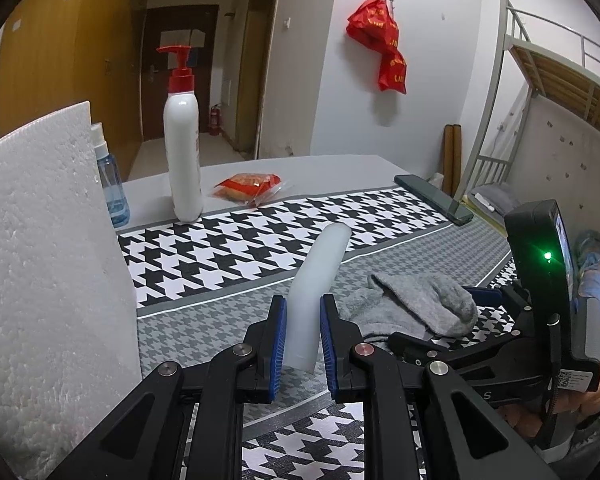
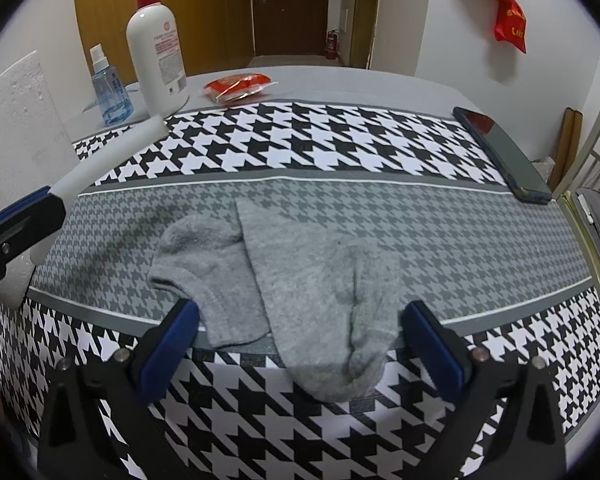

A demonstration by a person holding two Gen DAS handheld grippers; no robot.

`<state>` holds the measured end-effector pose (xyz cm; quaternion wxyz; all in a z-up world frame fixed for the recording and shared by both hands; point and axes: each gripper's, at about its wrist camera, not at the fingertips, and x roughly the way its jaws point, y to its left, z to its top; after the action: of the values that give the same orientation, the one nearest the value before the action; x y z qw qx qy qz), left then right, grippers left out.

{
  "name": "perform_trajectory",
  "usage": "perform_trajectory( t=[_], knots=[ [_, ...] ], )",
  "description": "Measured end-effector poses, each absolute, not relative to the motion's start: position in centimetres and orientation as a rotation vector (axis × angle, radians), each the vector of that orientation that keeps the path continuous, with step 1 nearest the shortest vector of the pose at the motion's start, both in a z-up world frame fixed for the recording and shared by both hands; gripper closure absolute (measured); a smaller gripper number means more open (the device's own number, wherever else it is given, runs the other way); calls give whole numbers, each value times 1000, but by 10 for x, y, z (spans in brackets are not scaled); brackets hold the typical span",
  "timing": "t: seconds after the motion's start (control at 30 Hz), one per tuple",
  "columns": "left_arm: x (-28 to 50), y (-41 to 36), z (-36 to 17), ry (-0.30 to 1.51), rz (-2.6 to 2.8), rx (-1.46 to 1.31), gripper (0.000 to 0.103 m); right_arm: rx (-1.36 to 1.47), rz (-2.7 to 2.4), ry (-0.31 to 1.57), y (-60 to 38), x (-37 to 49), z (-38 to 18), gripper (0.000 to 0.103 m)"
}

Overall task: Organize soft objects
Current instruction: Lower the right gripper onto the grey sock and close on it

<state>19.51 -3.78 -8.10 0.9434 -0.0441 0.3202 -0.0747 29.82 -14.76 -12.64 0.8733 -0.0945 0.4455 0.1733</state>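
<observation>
A pale translucent soft strip (image 1: 320, 276) stands tilted up from my left gripper (image 1: 302, 320), whose blue pads are shut on its lower end. In the right wrist view the same strip (image 2: 112, 152) sticks out of the left gripper at the left edge. A grey sock (image 2: 300, 280) lies crumpled on the houndstooth cloth (image 2: 460, 240). My right gripper (image 2: 300, 324) hovers over the sock's near end with its jaws wide open, one on each side, not pressing on it. The grey sock (image 1: 412, 304) also shows in the left wrist view, just right of the strip.
A white foam block (image 1: 48, 272) stands close at the left. Behind it are a blue spray bottle (image 2: 110, 92) and a white pump bottle (image 2: 156, 52). A red snack packet (image 2: 236, 86) lies at the back. A dark phone (image 2: 504, 156) lies at the cloth's right edge.
</observation>
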Motion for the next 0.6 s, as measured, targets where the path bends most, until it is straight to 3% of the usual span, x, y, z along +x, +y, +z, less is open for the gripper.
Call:
perform_trajectory(
  t=[0.13,0.3,0.43,0.6],
  knots=[
    [194,-39,-80,644,-156,-83,85,-198,361,929,-149,297,-126,1],
    [193,-40,-80,633,-159,-76,85,-212,384,911,-146,294,-124,13],
    [192,-39,-80,628,-158,-79,85,-227,406,891,-139,290,-117,60],
    [188,-40,-78,614,-163,-79,85,-224,396,867,-140,286,-118,78]
  ],
)
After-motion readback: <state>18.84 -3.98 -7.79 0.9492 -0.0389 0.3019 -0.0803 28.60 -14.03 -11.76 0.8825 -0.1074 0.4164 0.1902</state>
